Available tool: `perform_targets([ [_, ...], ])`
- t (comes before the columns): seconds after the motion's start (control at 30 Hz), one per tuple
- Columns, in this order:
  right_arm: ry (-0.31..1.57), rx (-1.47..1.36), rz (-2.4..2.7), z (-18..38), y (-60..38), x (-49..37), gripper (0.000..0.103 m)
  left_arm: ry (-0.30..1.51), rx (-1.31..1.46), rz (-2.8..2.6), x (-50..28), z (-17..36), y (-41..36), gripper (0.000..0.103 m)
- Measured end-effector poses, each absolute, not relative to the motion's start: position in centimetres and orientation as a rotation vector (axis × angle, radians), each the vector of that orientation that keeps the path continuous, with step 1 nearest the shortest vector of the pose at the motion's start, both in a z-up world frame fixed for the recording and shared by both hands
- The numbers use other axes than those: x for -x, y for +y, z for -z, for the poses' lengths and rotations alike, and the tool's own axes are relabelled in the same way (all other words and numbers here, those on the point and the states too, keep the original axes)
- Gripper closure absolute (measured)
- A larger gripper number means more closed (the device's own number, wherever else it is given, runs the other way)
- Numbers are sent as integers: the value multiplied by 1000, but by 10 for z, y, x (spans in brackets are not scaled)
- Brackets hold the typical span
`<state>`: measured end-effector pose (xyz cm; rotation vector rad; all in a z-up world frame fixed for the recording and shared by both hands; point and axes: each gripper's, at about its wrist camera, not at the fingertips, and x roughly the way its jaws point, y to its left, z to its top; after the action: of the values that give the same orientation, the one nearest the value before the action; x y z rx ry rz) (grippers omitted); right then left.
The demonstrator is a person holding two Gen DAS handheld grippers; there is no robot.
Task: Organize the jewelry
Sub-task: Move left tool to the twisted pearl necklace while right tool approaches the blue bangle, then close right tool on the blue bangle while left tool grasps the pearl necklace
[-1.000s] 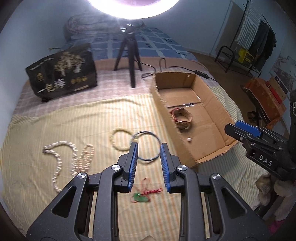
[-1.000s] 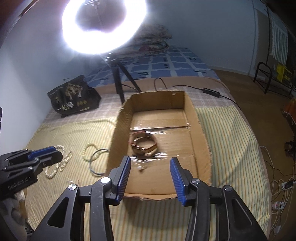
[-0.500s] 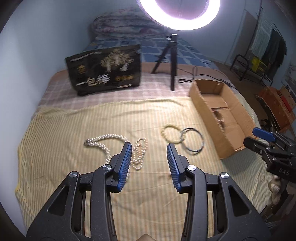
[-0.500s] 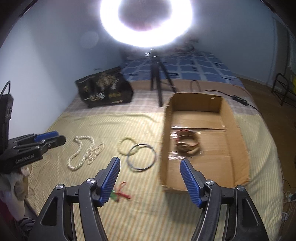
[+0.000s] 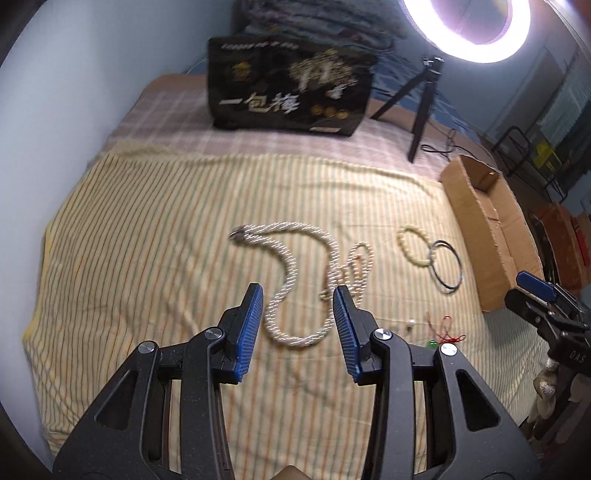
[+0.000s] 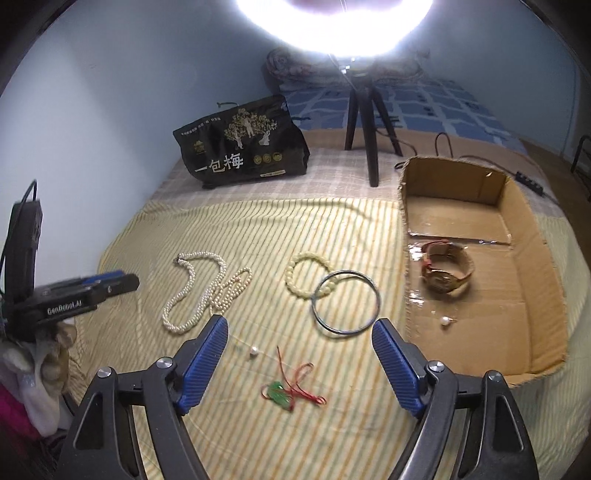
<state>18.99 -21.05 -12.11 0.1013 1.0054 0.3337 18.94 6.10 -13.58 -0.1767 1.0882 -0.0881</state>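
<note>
Currently, the left claw [image 5: 297, 314] hangs above the striped bedspread [image 5: 147, 258] with its jaws partly apart and nothing between the pads; the pearl necklace [image 5: 291, 280] lies on the cloth beyond and below the blue fingertips, not touched. The right claw [image 6: 299, 354] has just been opening its jaws and now stands wide, empty, over the near part of the bed. Under its gap lie a red cord with a green pendant [image 6: 290, 387] and, just beyond the left fingertip, a single loose pearl [image 6: 253, 352]. Farther on, a dark thin bangle [image 6: 345, 302] rests flat on the bedspread, overlapping the edge of a pale bead bracelet [image 6: 308, 275]. To the left of these, the pearl necklace is coiled in loose loops. The cardboard box [image 6: 546, 295] sits open at the right side of the bed; inside it are a gold watch [image 6: 447, 275] on a tan band and a second loose pearl [image 6: 446, 321], apart from each other. A black printed bag [image 6: 243, 147] stands at the far side of the bed, beside the tripod [image 6: 364, 122] of a ring light [image 5: 465, 26].
</note>
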Motion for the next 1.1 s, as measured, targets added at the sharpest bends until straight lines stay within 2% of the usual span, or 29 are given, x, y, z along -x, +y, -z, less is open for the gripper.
perform_targets([
  [0.13,1042,-111,-335,131,-203,-202,21,1128,215,66,-194,150,77,63],
  [0.4,1115,-35,-323,152,-193,-214,33,1237,307,72,-203,186,85,63],
  [0.6,1148,-11,-319,163,-188,-224,50,1277,289,57,-209,201,79,63],
  [0.67,1155,-3,-324,165,-186,-228,59,1291,302,52,-212,206,80,63],
  [0.93,1184,-27,-313,174,-186,-240,66,1307,301,43,-220,221,80,63],
  [1.1,1201,-14,-310,184,-179,-246,66,1307,299,46,-225,226,81,63],
])
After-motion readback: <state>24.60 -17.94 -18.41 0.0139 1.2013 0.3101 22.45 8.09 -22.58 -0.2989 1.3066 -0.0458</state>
